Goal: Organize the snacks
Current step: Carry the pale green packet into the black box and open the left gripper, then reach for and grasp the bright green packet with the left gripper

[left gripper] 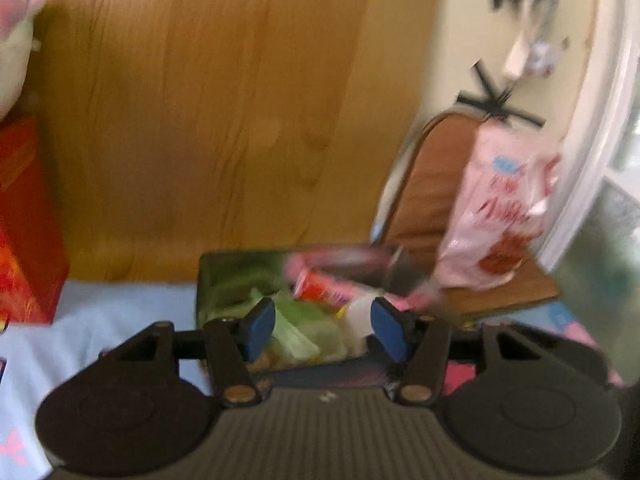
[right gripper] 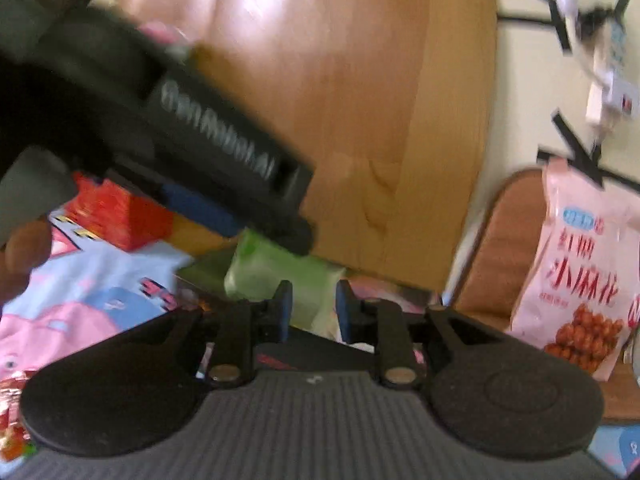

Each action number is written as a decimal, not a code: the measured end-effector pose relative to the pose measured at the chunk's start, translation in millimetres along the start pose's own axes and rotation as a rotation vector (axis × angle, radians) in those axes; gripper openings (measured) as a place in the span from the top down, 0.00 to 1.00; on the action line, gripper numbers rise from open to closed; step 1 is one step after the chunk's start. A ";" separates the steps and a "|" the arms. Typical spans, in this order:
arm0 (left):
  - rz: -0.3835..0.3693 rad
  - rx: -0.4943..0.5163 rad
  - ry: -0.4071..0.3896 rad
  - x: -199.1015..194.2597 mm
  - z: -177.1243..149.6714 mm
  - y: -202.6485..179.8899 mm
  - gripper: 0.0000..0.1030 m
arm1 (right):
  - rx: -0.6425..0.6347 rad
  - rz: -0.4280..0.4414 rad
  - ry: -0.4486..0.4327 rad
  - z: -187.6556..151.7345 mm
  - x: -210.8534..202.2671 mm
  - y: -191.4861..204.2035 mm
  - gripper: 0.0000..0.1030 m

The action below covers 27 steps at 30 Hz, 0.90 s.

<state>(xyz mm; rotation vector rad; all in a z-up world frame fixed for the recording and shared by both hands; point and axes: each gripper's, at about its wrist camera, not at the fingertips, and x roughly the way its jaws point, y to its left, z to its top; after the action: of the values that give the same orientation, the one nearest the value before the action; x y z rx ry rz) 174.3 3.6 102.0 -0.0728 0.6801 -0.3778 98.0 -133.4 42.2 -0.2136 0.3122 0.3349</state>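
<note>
My left gripper (left gripper: 322, 334) is open and empty, hovering over a clear storage box (left gripper: 208, 276) that holds green packets (left gripper: 298, 320) and a red-and-pink snack packet (left gripper: 320, 286). My right gripper (right gripper: 313, 312) stands partly open around a green packet (right gripper: 276, 276), with the pads (right gripper: 283, 312) beside it; I cannot tell if they touch it. The left gripper's body (right gripper: 168, 120) crosses the upper left of the right wrist view. A pink snack bag (right gripper: 580, 276) leans on a chair; it also shows in the left wrist view (left gripper: 500, 208). Both views are blurred.
A wooden headboard panel (left gripper: 208, 112) stands behind. A red box (left gripper: 24, 224) sits at the left; it also shows in the right wrist view (right gripper: 120, 212). A brown chair (left gripper: 432, 192) is at the right. The surface is a blue and pink cartoon sheet (right gripper: 92, 296).
</note>
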 end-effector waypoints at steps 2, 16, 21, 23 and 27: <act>-0.047 -0.003 0.006 -6.9 -14.8 7.9 0.48 | 0.092 0.057 0.005 -7.1 -11.0 -11.2 0.74; -0.130 -0.103 0.181 -76.5 -136.4 21.6 0.51 | 0.253 0.392 0.275 -75.8 -71.4 -4.2 0.76; -0.119 -0.113 0.213 -82.3 -157.1 14.1 0.51 | 0.223 0.475 0.281 -82.7 -101.6 9.3 0.78; -0.147 -0.113 0.226 -84.9 -166.7 9.1 0.51 | 0.214 0.504 0.283 -85.9 -116.6 13.4 0.78; -0.134 -0.077 0.197 -99.1 -171.7 0.0 0.49 | 0.194 0.512 0.251 -92.7 -147.3 17.1 0.77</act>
<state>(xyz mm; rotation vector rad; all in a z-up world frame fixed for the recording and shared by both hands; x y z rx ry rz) -3.8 49.4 27.9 -0.1565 0.8872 -0.4922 -64.8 -183.7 2.6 0.0206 0.6471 0.7820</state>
